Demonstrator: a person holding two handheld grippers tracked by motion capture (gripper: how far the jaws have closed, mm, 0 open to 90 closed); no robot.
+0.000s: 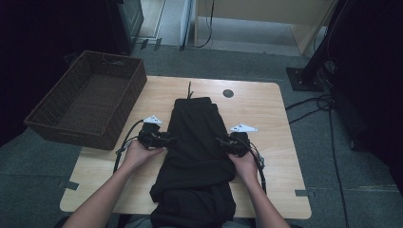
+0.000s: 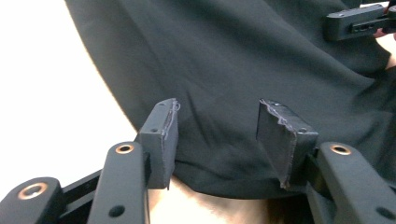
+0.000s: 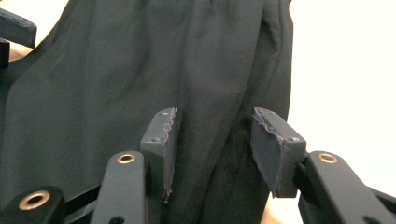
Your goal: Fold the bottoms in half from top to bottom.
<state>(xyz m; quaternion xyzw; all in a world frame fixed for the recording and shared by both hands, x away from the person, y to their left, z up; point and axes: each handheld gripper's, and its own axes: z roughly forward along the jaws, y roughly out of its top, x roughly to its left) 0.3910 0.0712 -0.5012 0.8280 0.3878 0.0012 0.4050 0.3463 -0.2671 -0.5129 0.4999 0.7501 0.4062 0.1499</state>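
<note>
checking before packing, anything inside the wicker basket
The visible part of the wicker basket floor is bare brown weave. Its near wall hides the strip of floor right behind it, so that strip cannot be checked. The black garment lies on the table.

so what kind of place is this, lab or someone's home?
Probably a lab or recording room, not a home: one small wooden table on grey carpet, cables trailing over the floor, and black equipment stands and curtains around it.
</note>
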